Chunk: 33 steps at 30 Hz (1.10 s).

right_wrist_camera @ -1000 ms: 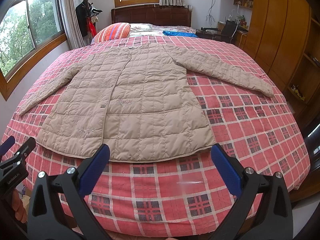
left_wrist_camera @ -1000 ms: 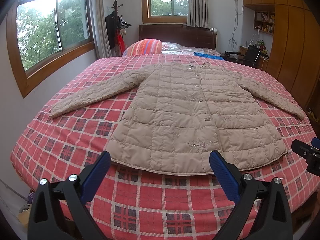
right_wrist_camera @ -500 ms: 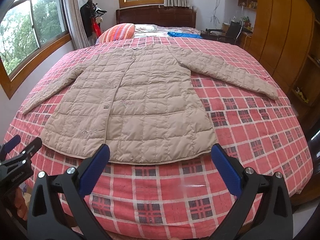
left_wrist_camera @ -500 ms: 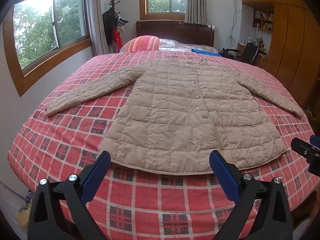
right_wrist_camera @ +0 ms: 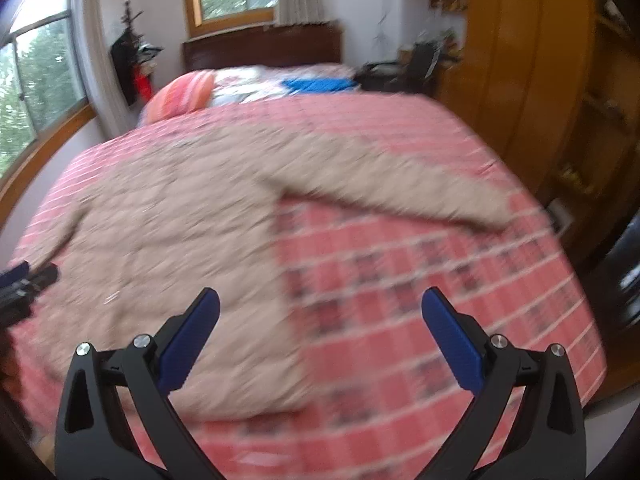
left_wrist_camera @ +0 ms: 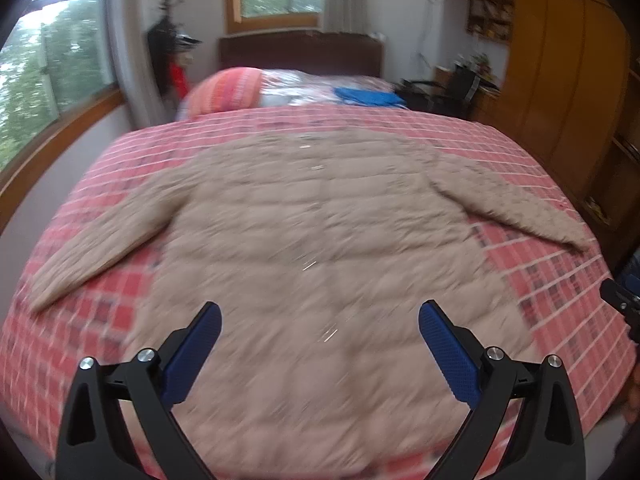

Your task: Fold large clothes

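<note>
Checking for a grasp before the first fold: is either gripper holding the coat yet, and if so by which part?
Nothing is held. The left gripper and right gripper are both open, their fingers apart above the beige coat lying spread on the bed.

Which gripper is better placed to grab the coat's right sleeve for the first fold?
Right, probably. The right gripper, open, faces the coat's right sleeve and the bedspread beside it. The left gripper, also open, points at the coat's middle.
</note>
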Motion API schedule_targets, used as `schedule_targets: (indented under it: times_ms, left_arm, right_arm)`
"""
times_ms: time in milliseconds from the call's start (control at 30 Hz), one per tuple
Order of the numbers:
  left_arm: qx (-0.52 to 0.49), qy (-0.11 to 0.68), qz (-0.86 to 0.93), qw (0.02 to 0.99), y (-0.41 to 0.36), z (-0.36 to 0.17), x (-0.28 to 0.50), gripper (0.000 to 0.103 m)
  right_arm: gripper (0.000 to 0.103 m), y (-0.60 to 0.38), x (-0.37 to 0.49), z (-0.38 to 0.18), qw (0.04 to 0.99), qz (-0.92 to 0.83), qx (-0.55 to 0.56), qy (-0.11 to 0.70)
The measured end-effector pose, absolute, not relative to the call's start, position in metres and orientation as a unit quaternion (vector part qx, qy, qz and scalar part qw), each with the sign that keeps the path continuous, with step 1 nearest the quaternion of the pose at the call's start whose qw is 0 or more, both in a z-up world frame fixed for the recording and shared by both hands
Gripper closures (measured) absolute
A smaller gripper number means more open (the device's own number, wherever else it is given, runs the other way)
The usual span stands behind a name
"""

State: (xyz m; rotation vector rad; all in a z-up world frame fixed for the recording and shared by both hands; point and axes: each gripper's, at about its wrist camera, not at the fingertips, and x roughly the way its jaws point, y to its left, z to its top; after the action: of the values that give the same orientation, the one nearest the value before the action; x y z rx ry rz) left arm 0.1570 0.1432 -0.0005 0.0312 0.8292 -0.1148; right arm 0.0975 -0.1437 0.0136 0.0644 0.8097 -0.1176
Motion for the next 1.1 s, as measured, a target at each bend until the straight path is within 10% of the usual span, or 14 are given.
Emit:
schedule_targets:
  times_ms: [533, 900, 1100]
  left_arm:
    - [-0.044, 0.56, -0.179, 0.808, -0.037, -0.066, 0.384, 0.005]
    - [-0.105, 0.625, -0.196, 0.749, -0.069, -0.116, 0.437, 0.024]
    - [-0.102, 0.625, -0.205, 0.747, -0.067, -0.126, 0.44, 0.026]
  right_arm:
    - [0.003, -0.403, 0.227, -0.043, 0.848, -0.202, 0.14, 0.469]
    - [0.003, -0.469, 0.261, -0.106, 0.814, -0.183, 0.206, 0.512]
    - [0.034, -0.467, 0.274, -0.127, 0.803, -0.149, 0.237, 0.526]
